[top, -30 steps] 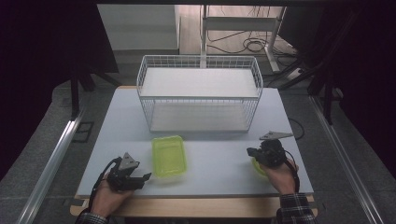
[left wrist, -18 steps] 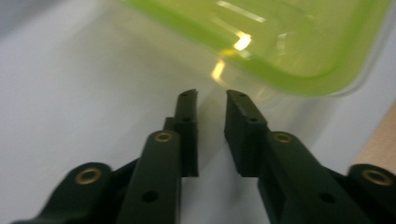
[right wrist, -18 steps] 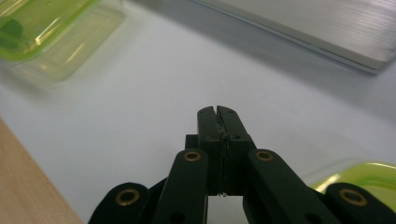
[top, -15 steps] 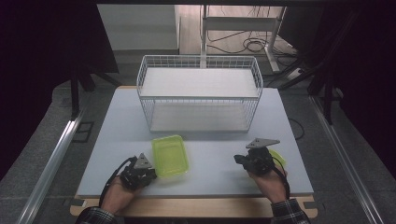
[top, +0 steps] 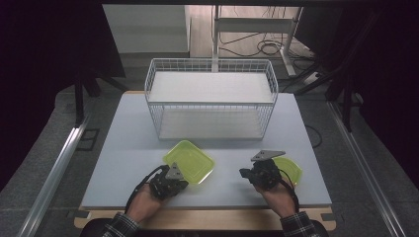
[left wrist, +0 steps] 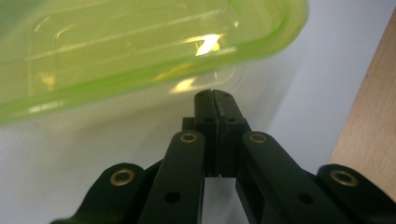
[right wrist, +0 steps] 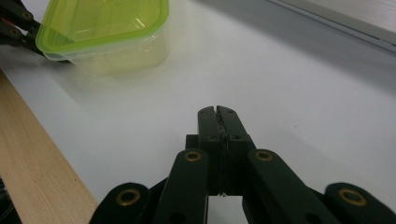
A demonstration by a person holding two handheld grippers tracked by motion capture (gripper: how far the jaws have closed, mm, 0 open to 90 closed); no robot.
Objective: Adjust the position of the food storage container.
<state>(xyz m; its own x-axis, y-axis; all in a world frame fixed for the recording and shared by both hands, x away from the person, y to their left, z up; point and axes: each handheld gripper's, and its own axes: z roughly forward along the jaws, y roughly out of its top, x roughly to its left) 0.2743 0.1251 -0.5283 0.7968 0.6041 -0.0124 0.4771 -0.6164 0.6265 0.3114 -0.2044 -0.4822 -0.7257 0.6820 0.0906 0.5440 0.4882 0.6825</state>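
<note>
**Container: approach under way, no grip yet**

Container [top: 188,162] right ahead of the left gripper [top: 170,183], lid on, tilted or skewed against the table edge; in the left gripper view its green rim [left wrist: 154,56] looms just above and beyond the jaw tips. Jaws there pressed flat together, nothing between them. Tips seem just short of the clear wall under the rim; cannot tell whether touching.

Right gripper [top: 257,174] well apart from the container, off to its side, pointing across the bare table [top: 123,143] toward it. Jaws likewise closed on nothing. In the right gripper view, container [right wrist: 105,35] far ahead and to the left, with the left gripper's black links [right wrist: 16,25] peeking out behind it. Second green piece [top: 289,170] lying just behind the right gripper, probably another lid or tub; too hidden to say which.

Wire basket [top: 211,101] farther ahead of both grippers, beyond the container, empty as far as visible.

Step in hand, by judgement: closing in on the container before any hold. Next move likely calls for opening the left jaws, sliding one tip under the rim and one over, then clamping. Risk: closed tips nudging the light tub away instead of catching it.
</note>
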